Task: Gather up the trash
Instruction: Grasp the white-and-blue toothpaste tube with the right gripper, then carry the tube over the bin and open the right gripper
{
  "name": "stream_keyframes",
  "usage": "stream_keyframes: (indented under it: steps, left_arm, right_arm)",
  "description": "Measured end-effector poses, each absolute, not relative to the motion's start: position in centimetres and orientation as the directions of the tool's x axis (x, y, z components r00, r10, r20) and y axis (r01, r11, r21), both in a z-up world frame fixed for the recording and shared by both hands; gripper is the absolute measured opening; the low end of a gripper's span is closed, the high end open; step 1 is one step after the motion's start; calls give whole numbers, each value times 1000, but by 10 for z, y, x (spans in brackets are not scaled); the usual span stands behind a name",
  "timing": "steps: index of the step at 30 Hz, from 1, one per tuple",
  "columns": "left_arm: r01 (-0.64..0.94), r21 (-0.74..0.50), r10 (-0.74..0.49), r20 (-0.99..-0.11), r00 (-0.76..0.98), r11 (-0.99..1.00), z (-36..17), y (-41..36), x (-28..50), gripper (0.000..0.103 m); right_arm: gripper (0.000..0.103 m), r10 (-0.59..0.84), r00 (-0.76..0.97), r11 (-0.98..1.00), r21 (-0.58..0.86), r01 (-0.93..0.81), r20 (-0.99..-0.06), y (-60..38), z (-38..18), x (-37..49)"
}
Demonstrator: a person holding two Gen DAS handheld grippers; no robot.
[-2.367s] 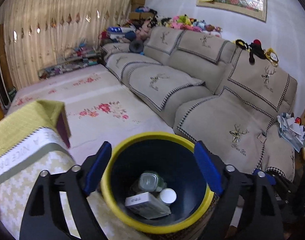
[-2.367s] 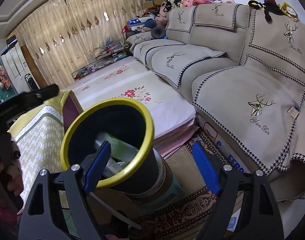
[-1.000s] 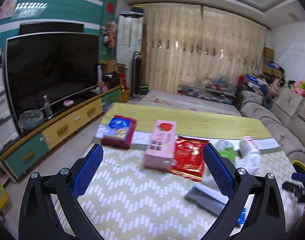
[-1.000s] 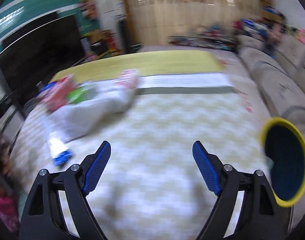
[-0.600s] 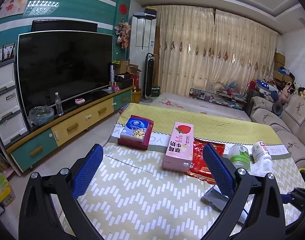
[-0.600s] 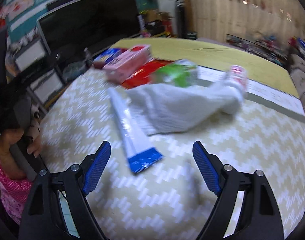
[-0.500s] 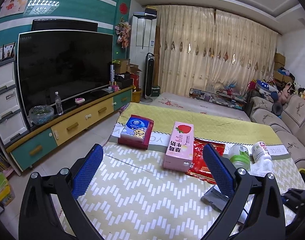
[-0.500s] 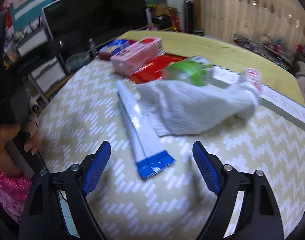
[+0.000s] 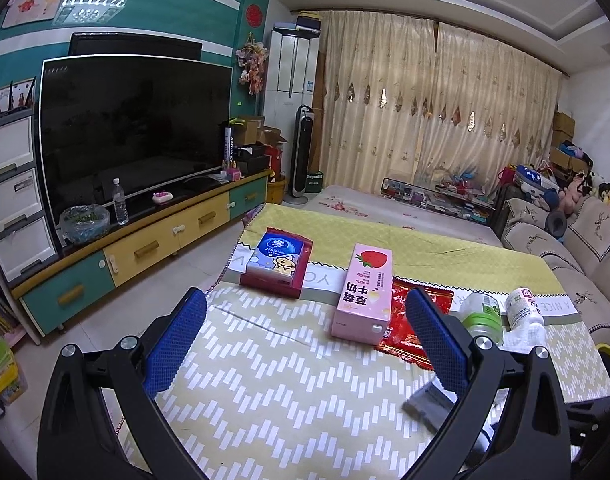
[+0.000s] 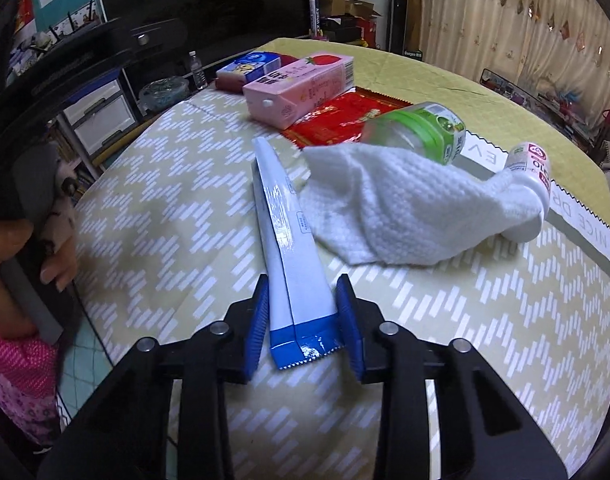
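The right gripper [image 10: 303, 312] is low over the table [image 10: 445, 360], its 2 blue pads closed in against the sides of the white-and-blue wrapper [image 10: 293, 256], bracketing the blue crimped end; the pads look to be touching it, though actual pressure is hard to judge from this angle. The wrapper lies flat, running straight ahead from the claw. Ahead and to the right of the claw lies a white cloth [image 10: 401, 208], draped against a green-labelled jar [image 10: 421, 132] and a small white bottle [image 10: 529, 188] on its side. Farther ahead sit a red foil packet [image 10: 337, 120], a pink strawberry milk carton [image 10: 297, 88] and a blue tissue pack [image 10: 249, 66]. The left gripper [image 9: 301, 344] hangs above the table with its 2 pads spread wide and nothing between them; the pink carton [image 9: 365, 292] lies just ahead between them, the tissue pack [image 9: 279, 258] ahead to the left.
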State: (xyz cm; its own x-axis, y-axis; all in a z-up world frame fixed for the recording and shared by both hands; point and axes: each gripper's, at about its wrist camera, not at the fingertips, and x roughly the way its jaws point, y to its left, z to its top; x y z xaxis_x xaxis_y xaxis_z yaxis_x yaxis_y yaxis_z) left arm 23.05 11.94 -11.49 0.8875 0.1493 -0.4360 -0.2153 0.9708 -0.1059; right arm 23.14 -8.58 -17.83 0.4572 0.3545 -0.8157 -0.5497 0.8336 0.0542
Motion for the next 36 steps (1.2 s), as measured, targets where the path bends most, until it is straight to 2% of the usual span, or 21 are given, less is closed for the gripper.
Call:
stream_keyframes:
  steps: [7,14,19,27,36]
  left_arm:
    - [-208,-109,141,-436,889,972,-115,118,230,98]
    - [-191,-97,128,-450,884,977,-118,113,232,98]
    - [-180,-84,123,-456,881,980,-120,109,234,98]
    - [-163,-59,117,-469,875,985,-125,103,238,98]
    - [-104,-14,86,-467,880,994,-127,87,240,98]
  right_arm:
    - [30,379,466,869,135,-476,-800,-123,-174,215]
    - [30,385,543,913,221,-343,-747,-198,-154,198]
    - [30,271,614,962,235,-140,-742,-273,-151,196]
    - [30,-7,645,930,231,284,-764,-408,-166,183]
    - [33,-179,566,840,174,514,-805,-482,-194,181]
